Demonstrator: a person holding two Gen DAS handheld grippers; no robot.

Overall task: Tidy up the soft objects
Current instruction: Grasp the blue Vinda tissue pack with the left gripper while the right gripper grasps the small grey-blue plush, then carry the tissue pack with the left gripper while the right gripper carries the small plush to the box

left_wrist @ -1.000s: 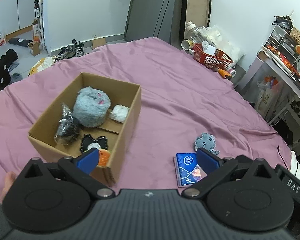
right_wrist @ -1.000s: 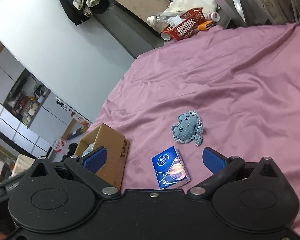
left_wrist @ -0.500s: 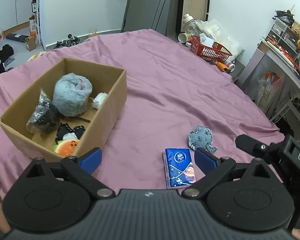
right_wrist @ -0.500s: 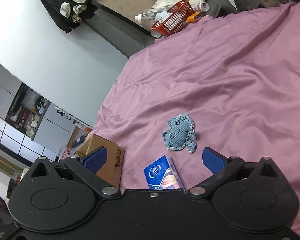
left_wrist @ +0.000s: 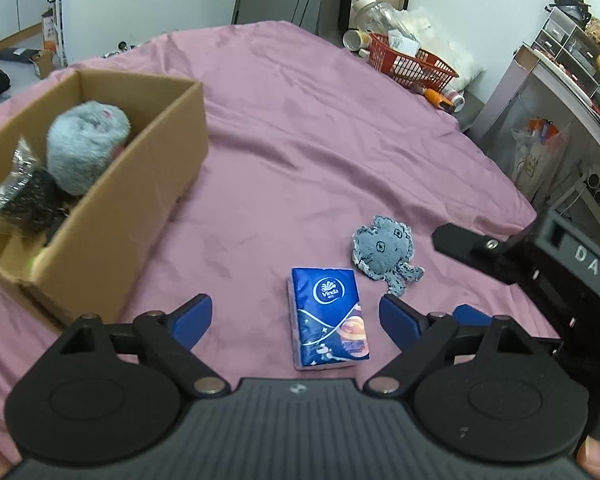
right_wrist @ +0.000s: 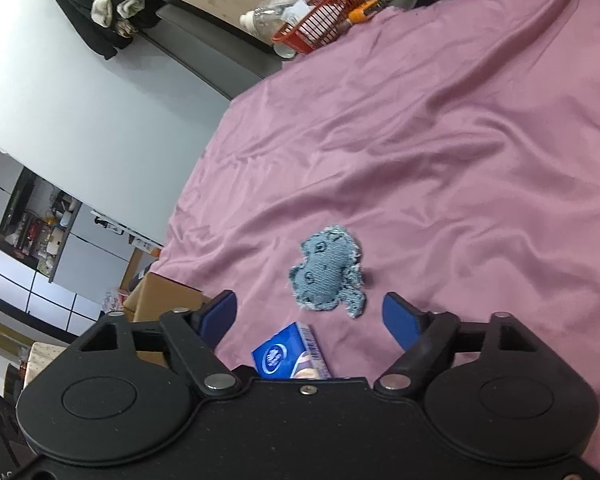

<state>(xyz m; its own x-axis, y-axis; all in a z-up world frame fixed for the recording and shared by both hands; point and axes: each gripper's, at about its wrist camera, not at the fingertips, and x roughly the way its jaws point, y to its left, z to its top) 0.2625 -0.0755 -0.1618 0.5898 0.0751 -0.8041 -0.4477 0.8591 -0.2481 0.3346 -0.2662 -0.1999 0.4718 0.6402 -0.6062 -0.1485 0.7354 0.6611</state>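
A blue tissue pack lies on the pink bedsheet, between the open fingers of my left gripper. A grey-blue denim octopus toy lies just right of it. The cardboard box on the left holds a grey fluffy ball and a dark bag. My right gripper is open and empty, hovering just short of the octopus toy, with the tissue pack below it. The right gripper's body shows in the left wrist view.
A red basket with bottles stands at the far edge of the bed. Shelves and a bag stand beyond the bed's right side. The box corner shows at left in the right wrist view.
My left gripper moved right from the box until the tissue pack lies between its fingers. My right gripper moved closer to the octopus toy. Both stayed open.
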